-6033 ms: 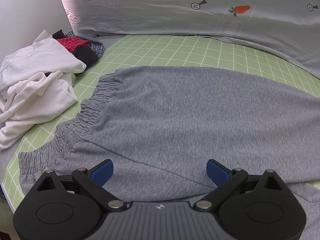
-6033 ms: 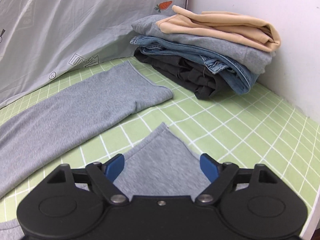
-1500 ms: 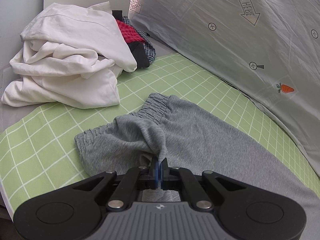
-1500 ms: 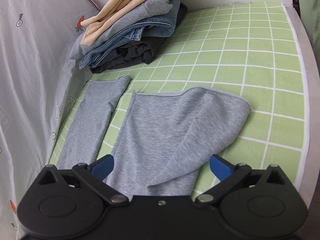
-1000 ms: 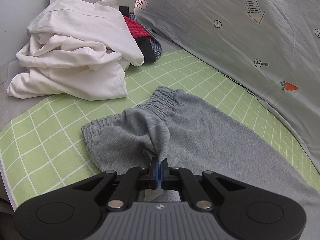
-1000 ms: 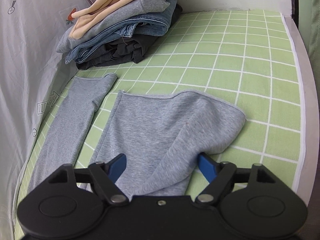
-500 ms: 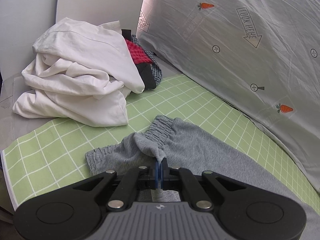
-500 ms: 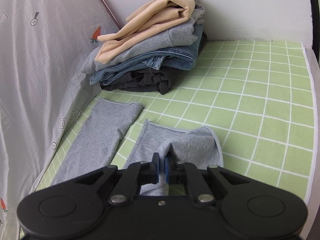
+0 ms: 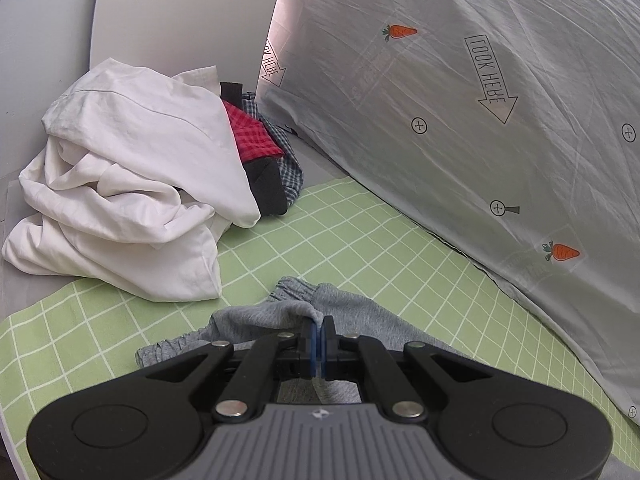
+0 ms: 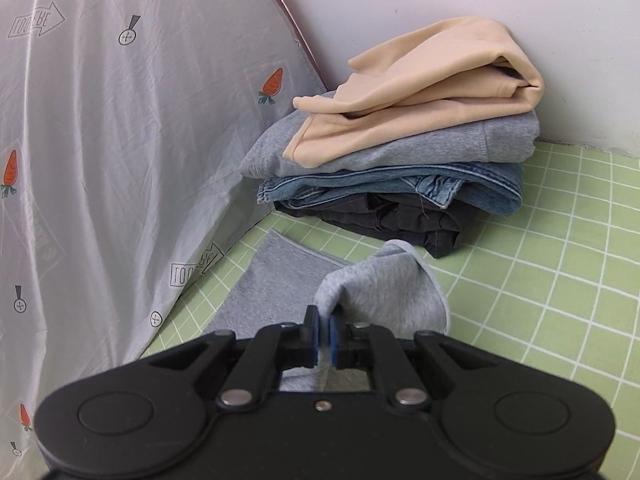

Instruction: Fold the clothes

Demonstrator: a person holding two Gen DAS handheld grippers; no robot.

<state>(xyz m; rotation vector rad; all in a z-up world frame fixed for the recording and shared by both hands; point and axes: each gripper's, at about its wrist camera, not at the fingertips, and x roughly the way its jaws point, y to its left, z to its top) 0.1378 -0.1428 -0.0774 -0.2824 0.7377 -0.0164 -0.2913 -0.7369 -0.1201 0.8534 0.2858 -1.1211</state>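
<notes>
Both ends pinched: left claw (image 9: 319,338) clenched on grey sweatpants (image 9: 352,312) waistband, right claw (image 10: 325,336) on leg hem. Folded stack (image 10: 400,168) done; unfolded pile (image 9: 132,200) left, imo.

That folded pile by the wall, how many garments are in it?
4 visible: beige top, grey sweatshirt beneath, blue jeans, dark garment at bottom. More could be hidden.

- A green mat (image 9: 352,240) with white squares covers the middle and bottom of both views.
- A grey sheet (image 9: 500,128) with little carrots and arrows stands at the right of the left view and the left of the right view.
- A plain white wall (image 10: 400,4) fills the top of the right view.
</notes>
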